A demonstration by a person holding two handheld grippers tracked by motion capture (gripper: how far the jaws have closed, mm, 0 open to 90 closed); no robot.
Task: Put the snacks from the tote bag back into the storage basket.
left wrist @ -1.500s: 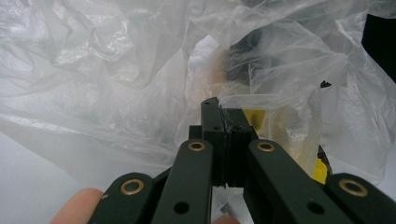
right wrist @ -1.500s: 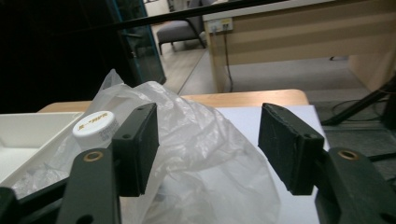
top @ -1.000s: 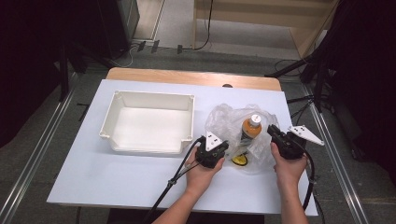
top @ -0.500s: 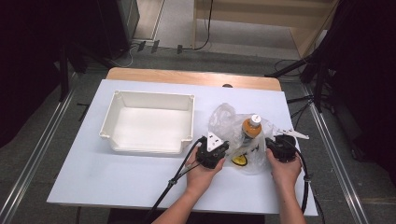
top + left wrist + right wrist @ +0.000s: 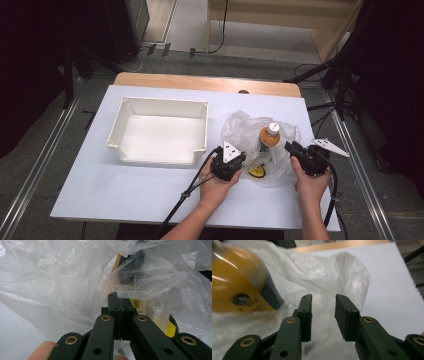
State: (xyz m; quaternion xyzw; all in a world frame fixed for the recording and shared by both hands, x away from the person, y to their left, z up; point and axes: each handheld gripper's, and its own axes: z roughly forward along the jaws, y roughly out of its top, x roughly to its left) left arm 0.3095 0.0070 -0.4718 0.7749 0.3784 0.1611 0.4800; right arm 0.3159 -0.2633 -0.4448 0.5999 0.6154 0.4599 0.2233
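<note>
A crumpled clear plastic bag [image 5: 240, 127] lies on the white table [image 5: 125, 195]. In it stands an orange bottle [image 5: 268, 137] with a white cap, with a small yellow and black item [image 5: 257, 172] in front of it. My left gripper [image 5: 244, 166] is at the bag's near left edge. In the left gripper view its jaws [image 5: 119, 300] are shut on the bag's film [image 5: 62, 277]. My right gripper [image 5: 291, 148] is at the bag's right side. Its jaws [image 5: 323, 306] have just been opening and stand apart, with loose film [image 5: 332, 272] beyond them and the bottle [image 5: 234, 287] to their left.
A white rectangular tray [image 5: 157, 107] with nothing in it stands left of the bag. The table's wooden far edge [image 5: 205, 82] runs behind it. Cables trail from both grippers toward the table's near edge. Bare table lies to the right of the bag.
The right gripper's jaws have parted. That hand dipped toward the bag's near right side and came slightly back. The left hand and the bag's left edge have stayed put.
</note>
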